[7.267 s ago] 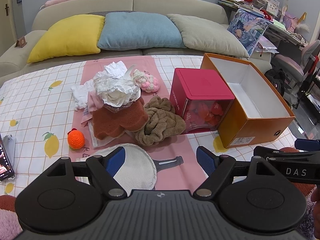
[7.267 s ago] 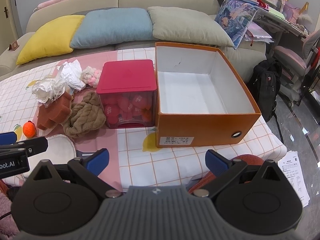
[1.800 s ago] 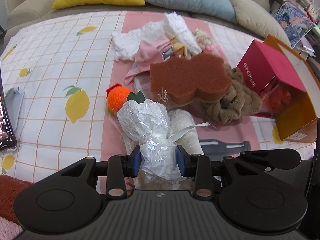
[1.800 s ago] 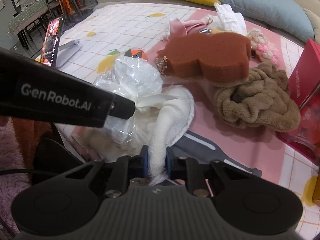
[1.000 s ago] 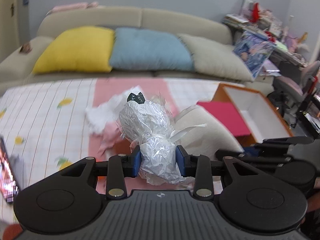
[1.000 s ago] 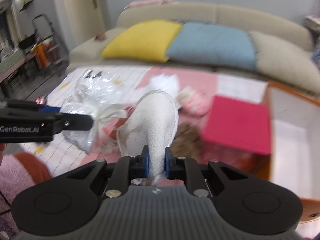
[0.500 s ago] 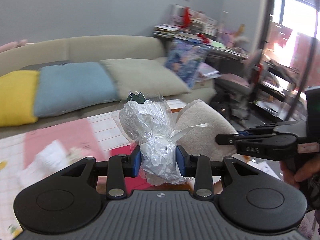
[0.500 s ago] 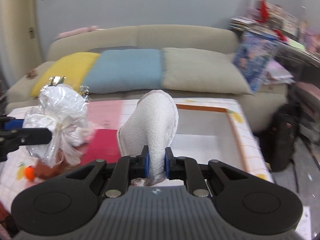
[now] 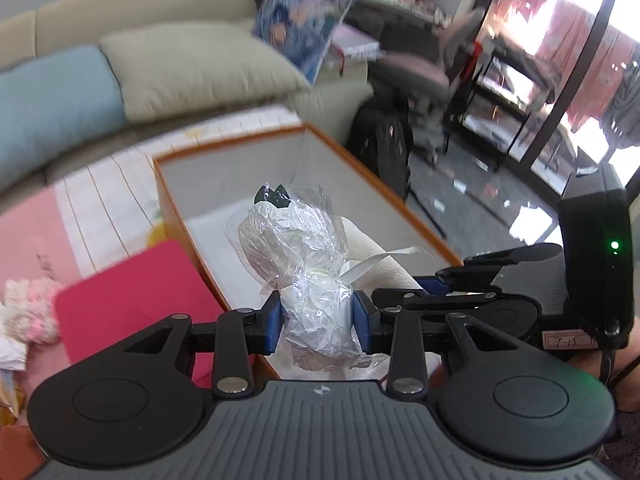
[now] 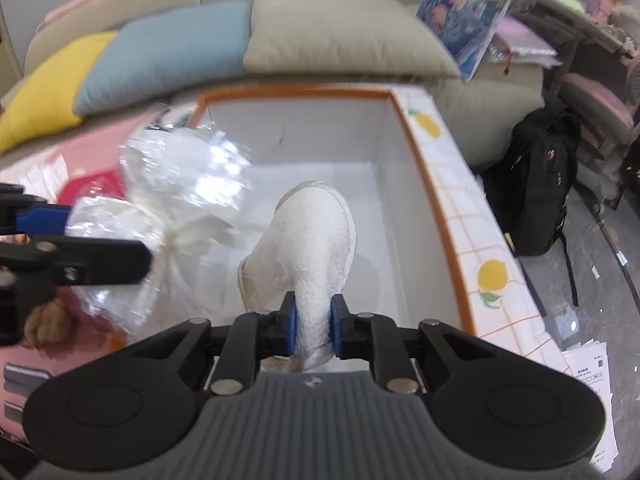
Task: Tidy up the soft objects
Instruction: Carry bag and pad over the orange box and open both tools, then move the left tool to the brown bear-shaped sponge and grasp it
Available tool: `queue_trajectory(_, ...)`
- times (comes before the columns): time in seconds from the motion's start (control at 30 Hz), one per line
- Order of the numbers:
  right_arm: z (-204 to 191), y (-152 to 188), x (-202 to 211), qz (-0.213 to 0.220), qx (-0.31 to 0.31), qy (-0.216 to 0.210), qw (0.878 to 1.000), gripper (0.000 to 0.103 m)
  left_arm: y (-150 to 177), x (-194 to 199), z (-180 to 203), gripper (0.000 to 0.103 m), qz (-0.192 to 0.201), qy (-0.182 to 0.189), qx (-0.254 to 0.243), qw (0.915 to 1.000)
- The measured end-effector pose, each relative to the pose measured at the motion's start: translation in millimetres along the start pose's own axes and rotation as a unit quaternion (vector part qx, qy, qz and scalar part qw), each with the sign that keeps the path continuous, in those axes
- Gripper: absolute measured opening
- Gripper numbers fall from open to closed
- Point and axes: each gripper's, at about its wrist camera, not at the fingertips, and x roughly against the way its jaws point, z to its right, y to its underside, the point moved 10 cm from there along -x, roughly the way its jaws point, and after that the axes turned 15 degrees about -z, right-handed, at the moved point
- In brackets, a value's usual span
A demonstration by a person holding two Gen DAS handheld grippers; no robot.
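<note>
My left gripper [image 9: 317, 322] is shut on a crinkly clear plastic bundle [image 9: 298, 248] tied with a white ribbon, held above the open orange box [image 9: 384, 196]. My right gripper [image 10: 313, 328] is shut on a white fluffy round pad [image 10: 316, 240], which hangs over the box's white inside [image 10: 404, 216]. The bundle also shows at the left of the right wrist view [image 10: 176, 204], and the right gripper at the right of the left wrist view [image 9: 500, 292]. The pad sits behind the bundle [image 9: 384, 256].
A red lidded box [image 9: 128, 300] stands left of the orange box, with a pink knitted item [image 9: 28, 308] beyond it. A sofa with cushions [image 10: 336, 36] is behind the table. A black backpack [image 10: 540, 176] and a chair [image 9: 416, 72] are on the right.
Both grippers have swung right and tilted down with their loads, from over the table to above the open orange box. The views are still blurred with motion.
</note>
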Motion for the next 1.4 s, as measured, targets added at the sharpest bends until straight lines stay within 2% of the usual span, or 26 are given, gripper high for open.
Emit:
queue_trajectory(0.2, -2, -3, -21, -0.023, 0.032, 0.026, 0.999, 0.023, 0, -35, -2, 0.041, -0.056, -0.002, -0.003, 0.9984)
queue_trajectory(0.3, -2, -6, -25, -0.024, 0.056, 0.045, 0.997, 0.031, 3, -47, -4, 0.041, -0.079, -0.014, -0.009, 0.9967)
queue_trajectory(0.47, 0, -11, -30, -0.026, 0.088, 0.063, 0.994, 0.039, 3, -53, -3, 0.044, -0.096, -0.016, -0.008, 0.9953)
queue_trajectory(0.57, 3, -12, -26, -0.022, 0.093, 0.074, 0.993, 0.046, 3, -50, -5, 0.054, -0.091, -0.016, -0.005, 0.9957)
queue_trajectory(0.7, 8, -12, -15, -0.006, 0.086, 0.085, 0.993, 0.053, 2, -37, -5, 0.077, -0.068, -0.006, -0.002, 0.9977)
queue_trajectory(0.83, 15, -14, 4, 0.021, 0.074, 0.100, 0.992, 0.053, 0, -20, -3, 0.077, -0.039, 0.017, 0.000, 0.9991)
queue_trajectory(0.93, 18, -15, 23, 0.046, 0.056, 0.104, 0.992, 0.054, -1, -3, -2, 0.077, -0.010, 0.020, 0.003, 0.9997)
queue_trajectory(1.03, 14, -15, 46, 0.078, 0.035, 0.095, 0.992, 0.063, -1, 18, -3, 0.077, 0.029, 0.006, 0.006, 0.9995)
queue_trajectory(1.17, 0, -13, 77, 0.129, 0.005, 0.065, 0.990, 0.065, 5, 50, -7, 0.077, 0.080, -0.041, -0.002, 0.9960)
queue_trajectory(1.4, -46, -6, 107, 0.192, -0.052, -0.040, 0.979, 0.066, 35, 100, -29, 0.077, 0.135, -0.096, 0.028, 0.9858)
